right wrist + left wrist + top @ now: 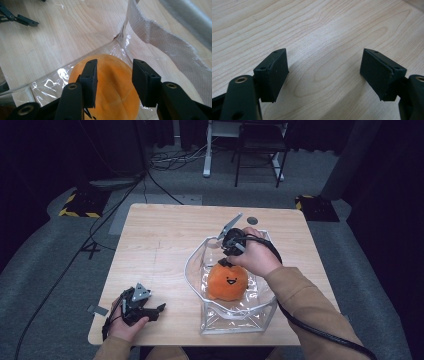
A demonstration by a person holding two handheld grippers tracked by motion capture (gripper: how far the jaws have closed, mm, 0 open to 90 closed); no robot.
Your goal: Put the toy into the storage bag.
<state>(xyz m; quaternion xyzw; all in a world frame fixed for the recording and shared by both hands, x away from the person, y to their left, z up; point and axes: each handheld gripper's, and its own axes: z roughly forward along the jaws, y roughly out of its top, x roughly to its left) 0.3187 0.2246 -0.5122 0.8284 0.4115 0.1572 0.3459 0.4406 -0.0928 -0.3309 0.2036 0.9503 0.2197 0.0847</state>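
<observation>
A fixed overhead camera looks forward and down across the whole wooden table [165, 245], while the left gripper's camera skims close over bare tabletop [319, 30] and the right gripper's peers closely down onto the orange plush toy [112, 82] both views share.

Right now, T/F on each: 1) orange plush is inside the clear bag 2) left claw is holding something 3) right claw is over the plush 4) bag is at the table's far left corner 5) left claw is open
1) True: the orange plush sits inside the clear bag.
2) False: the left claw holds nothing; only bare table shows between its jaws.
3) True: the right claw hovers right over the plush, jaws apart on either side of its top.
4) False: the bag lies at the near right part of the table, by the person's right hand.
5) True: its jaws stand wide apart.
</observation>
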